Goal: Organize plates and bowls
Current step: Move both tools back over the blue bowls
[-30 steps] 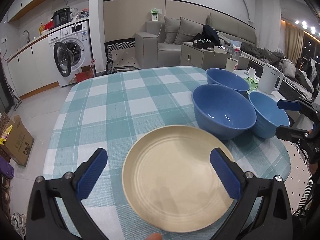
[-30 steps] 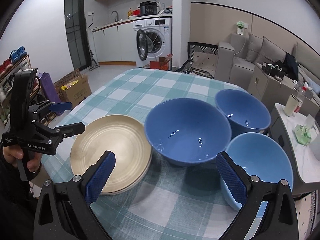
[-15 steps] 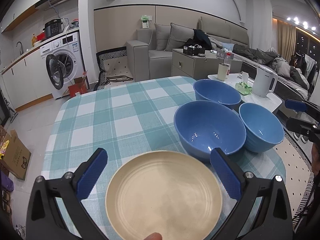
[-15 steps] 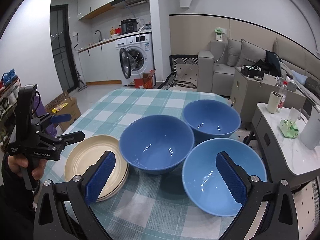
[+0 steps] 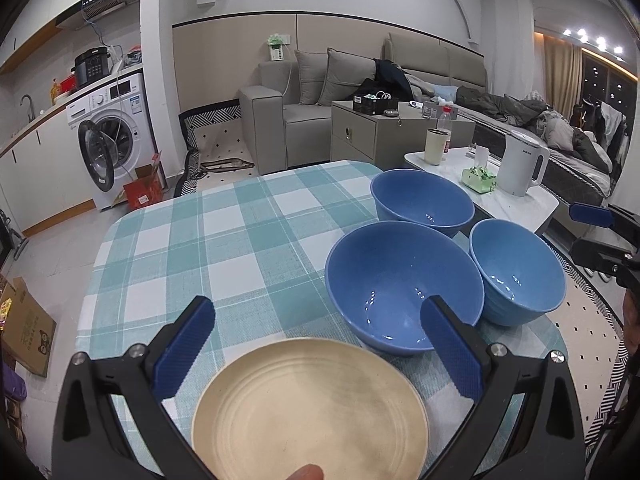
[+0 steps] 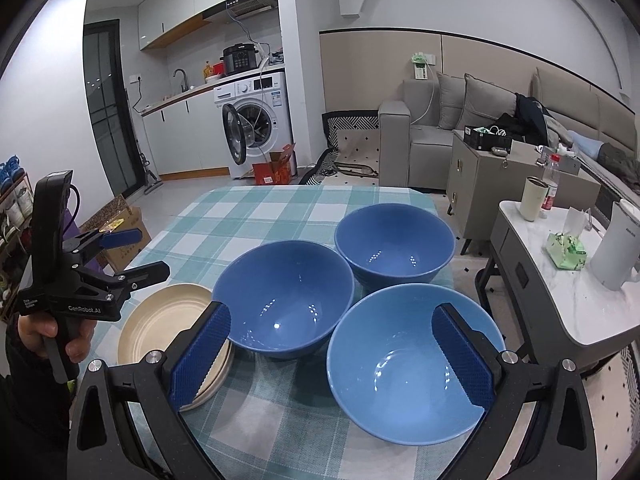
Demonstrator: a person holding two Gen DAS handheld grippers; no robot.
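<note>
A stack of cream plates (image 5: 310, 408) (image 6: 168, 320) lies at the near left of the checked table (image 5: 224, 240). Three blue bowls stand side by side, all empty: a large dark one (image 5: 400, 284) (image 6: 284, 292) in the middle, a dark one (image 5: 422, 200) (image 6: 394, 240) farther back, and a lighter one (image 5: 516, 268) (image 6: 412, 360) nearest the right edge. My left gripper (image 5: 316, 308) (image 6: 140, 254) hangs open above the plates, holding nothing. My right gripper (image 6: 331, 314) (image 5: 588, 236) is open over the lighter bowl's near rim, apart from it.
A low white side table (image 6: 560, 292) stands close on the right with a kettle (image 6: 616, 252), a cup and a green tissue pack. Cardboard boxes (image 6: 120, 236) sit on the floor at left. A washing machine (image 6: 256, 116) and a sofa are behind. A hand (image 6: 76, 340) grips the left tool.
Both grippers have drawn back and risen from the table. The right one shifted from facing the middle bowl to the lighter bowl. Bowls and plates stayed put.
</note>
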